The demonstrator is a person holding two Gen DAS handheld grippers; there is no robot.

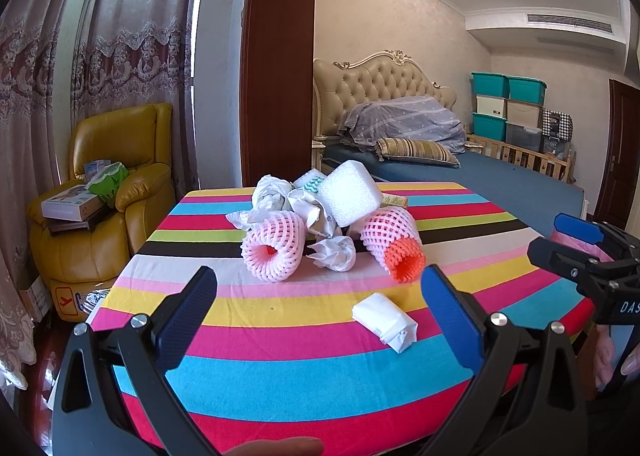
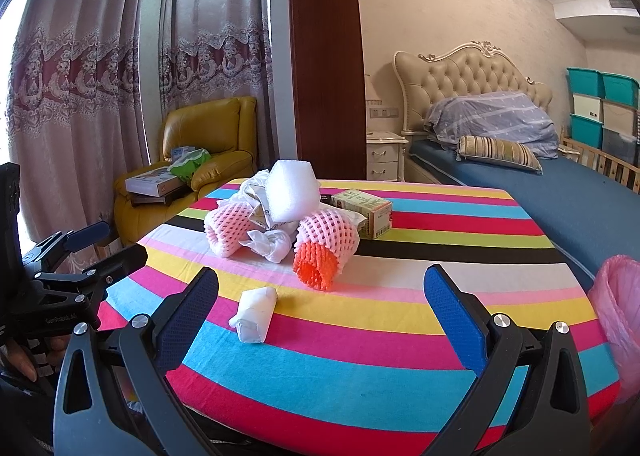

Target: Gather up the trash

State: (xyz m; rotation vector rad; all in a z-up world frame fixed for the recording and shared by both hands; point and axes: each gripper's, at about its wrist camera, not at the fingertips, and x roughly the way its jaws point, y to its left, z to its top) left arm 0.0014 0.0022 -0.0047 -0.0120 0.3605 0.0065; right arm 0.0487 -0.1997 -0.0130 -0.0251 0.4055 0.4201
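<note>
A: Where's the trash?

B: Heaped mid-way across the striped surface (image 1: 280, 336): two foam fruit nets, a pink one (image 1: 273, 247) on the left and a pink-over-orange one (image 1: 394, 246) on the right, one white foam block (image 1: 349, 192) perched on top, and crumpled white paper (image 1: 334, 253) wedged among them, at least three wads. One folded white packet (image 1: 385, 321) lies apart, nearer the grippers.

A: Anything else?

B: One small green-and-tan carton (image 2: 366, 212) behind the heap, touching it as far as I can tell.

A: Why bunched like that?

B: My guess: piled so each piece must be picked off singly. The lone packet looks the easiest first pick.

A: And the grippers?

B: The left gripper (image 1: 318, 310) hovers at the near edge, jaws spread wide and empty, the packet just ahead between them. The right gripper (image 2: 320, 314) sits likewise, jaws wide apart, holding nothing.

A: Where would it all go?

B: Probably the pink bag (image 2: 618, 312) at the surface's right edge; it seems kept beside the right hand for short drops
</note>
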